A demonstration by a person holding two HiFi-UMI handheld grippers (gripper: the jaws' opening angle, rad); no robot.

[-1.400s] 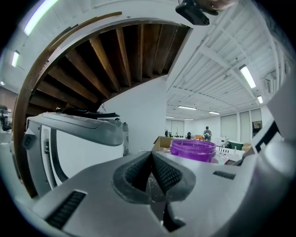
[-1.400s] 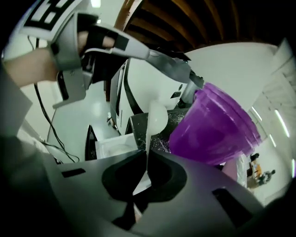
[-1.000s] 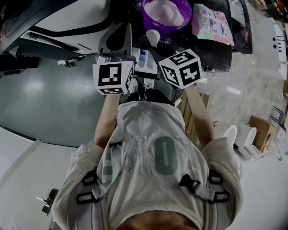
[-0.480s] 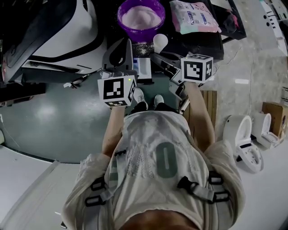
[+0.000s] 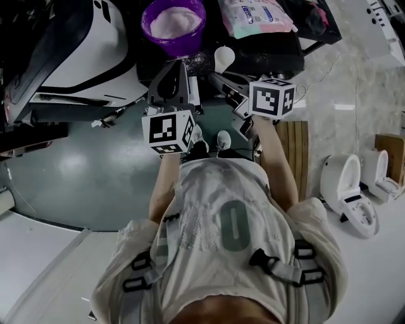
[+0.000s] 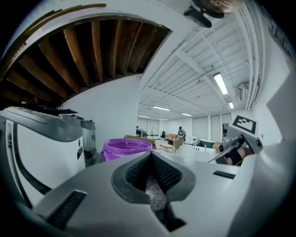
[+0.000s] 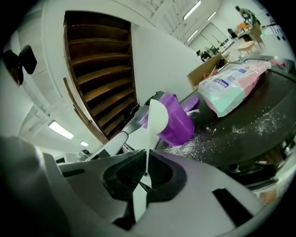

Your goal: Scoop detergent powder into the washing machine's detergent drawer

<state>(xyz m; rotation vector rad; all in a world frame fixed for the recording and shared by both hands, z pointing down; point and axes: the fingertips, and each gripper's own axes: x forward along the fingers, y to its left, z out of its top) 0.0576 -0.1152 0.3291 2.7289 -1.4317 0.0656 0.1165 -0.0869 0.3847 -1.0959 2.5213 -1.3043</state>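
Right tool [image 7: 147, 159] on scoop [image 7: 156, 118], lengthwise, seemingly toward tub [image 7: 178, 125].

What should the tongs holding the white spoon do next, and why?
Probably move the right tongs forward and dip the white scoop into the purple bowl. The tongs are clamped on the scoop, which is near the bowl but not in it, and the bowl holds pale powder.

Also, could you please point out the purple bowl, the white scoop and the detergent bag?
purple bowl [image 5: 173, 46]: head view, front wall.
white scoop [image 7: 156, 118]: right gripper view, its cup.
detergent bag [image 5: 253, 16]: head view, middle.
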